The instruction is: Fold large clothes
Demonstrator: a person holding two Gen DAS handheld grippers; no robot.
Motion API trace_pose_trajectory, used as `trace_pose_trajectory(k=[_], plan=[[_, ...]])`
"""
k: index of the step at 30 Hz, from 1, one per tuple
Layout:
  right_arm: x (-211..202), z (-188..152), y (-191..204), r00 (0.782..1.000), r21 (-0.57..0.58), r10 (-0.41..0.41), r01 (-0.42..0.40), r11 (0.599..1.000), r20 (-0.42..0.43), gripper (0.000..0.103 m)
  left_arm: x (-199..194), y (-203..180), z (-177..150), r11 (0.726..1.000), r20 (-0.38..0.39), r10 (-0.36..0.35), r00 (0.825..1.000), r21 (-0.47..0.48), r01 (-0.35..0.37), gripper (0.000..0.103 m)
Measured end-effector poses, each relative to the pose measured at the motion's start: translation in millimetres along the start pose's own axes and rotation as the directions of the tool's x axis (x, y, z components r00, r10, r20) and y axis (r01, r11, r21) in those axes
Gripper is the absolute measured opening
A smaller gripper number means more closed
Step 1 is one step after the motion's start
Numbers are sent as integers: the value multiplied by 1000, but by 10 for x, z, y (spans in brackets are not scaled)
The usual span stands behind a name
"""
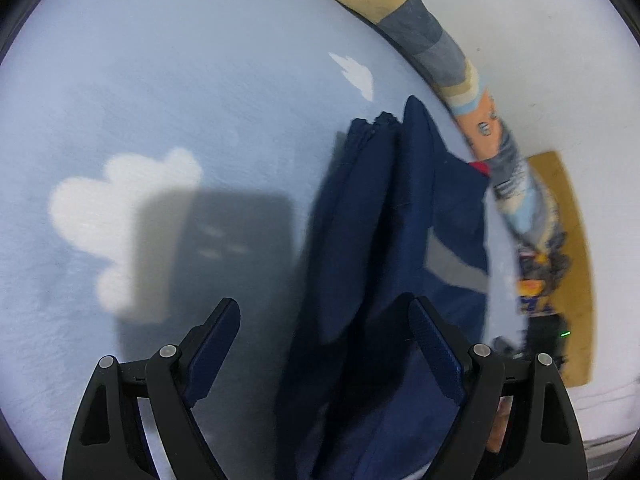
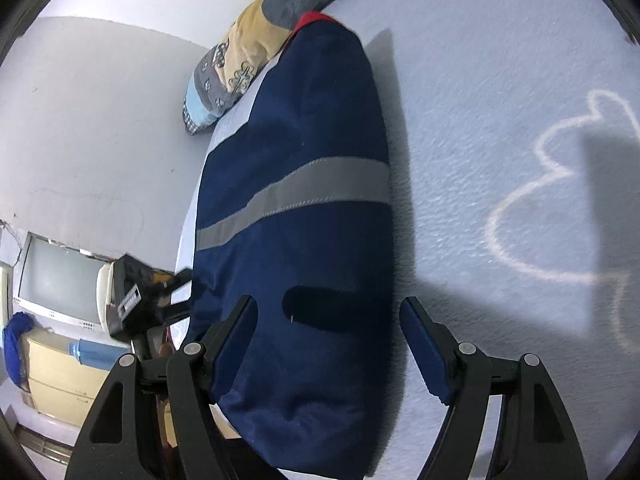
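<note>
A navy work garment (image 1: 384, 240) with a grey reflective stripe (image 2: 304, 188) lies folded into a long bundle on a pale blue bed sheet (image 1: 180, 100). In the left wrist view my left gripper (image 1: 324, 312) is open, its right finger over the navy cloth and its left finger over bare sheet. In the right wrist view the garment (image 2: 304, 240) runs away from me, a red edge (image 2: 318, 16) showing at its far end. My right gripper (image 2: 330, 312) is open and straddles the near part of the bundle, nothing pinched between the pads.
The sheet carries white cloud prints (image 1: 116, 208) and a cloud outline (image 2: 560, 200). A patchwork quilt (image 1: 452, 52) lies along the wall side of the bed. Beyond the bed edge stand an old television (image 2: 56, 280), a cream cabinet (image 2: 60, 376) and a black box (image 2: 132, 296).
</note>
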State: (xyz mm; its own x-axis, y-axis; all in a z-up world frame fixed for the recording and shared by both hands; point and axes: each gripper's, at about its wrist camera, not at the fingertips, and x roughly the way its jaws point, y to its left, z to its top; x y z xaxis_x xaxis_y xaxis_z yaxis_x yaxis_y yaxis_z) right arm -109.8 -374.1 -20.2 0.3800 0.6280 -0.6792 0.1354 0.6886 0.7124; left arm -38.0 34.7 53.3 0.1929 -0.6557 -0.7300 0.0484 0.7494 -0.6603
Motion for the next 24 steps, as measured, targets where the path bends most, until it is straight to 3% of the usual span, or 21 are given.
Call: trace_pose_trajectory(k=[2,11,18,20,24], plan=[[26,-14,20,1000,-4,1,-1,1000,-6,77,89,61,39,998,-32,-52,998,-23,52,87],[319,30,18,999,4,5,-5,1000,-48,78,400,-42,146,995,-120,-23,992,98,35,88],[436,158,58,999,-28,16,-17,999,-45,89,475,135,282,991,-103,-133,986,-1,134,95],[461,198,72,999,-32,17,-18,999,-41,90,502,197,274,990,-104,-144,984,-4,144,102],[513,284,92,999,-62,22,-24,998,-28,90,581,133,295,994,-90,-101,991,29,104,102]])
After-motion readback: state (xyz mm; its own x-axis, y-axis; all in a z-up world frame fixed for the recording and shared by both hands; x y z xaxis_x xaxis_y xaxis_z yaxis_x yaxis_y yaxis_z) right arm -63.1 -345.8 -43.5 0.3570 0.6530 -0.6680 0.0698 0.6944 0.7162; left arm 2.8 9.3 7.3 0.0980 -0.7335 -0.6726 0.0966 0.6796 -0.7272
